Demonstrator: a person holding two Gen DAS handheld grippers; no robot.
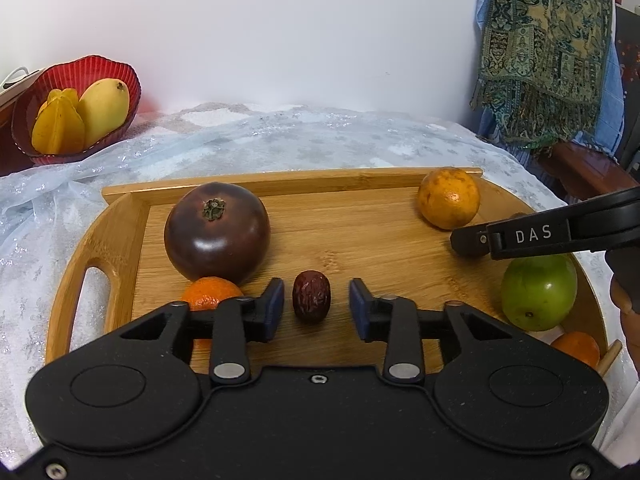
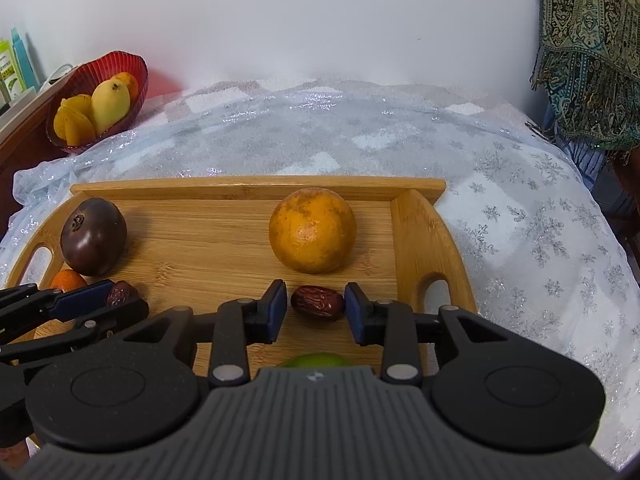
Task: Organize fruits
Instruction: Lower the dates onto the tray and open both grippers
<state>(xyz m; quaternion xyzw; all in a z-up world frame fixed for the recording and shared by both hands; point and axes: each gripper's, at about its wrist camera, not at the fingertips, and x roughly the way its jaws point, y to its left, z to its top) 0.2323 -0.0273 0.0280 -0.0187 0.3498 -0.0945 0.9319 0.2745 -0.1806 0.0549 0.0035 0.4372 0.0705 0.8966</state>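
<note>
Both claws, left claw [image 1: 316, 306] and right claw [image 2: 316, 306], stand apart, a red date [image 1: 311, 297] lying loose between each. Fruits fill the wooden tray [image 1: 360, 184] ahead; sorting looks nearly done.

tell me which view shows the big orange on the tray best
The right wrist view: the big orange sits near the middle of the frame, whole and unblocked, on the wooden tray. In the left wrist view it lies far off at the tray's back right corner, smaller, with the right gripper just below it.
</note>
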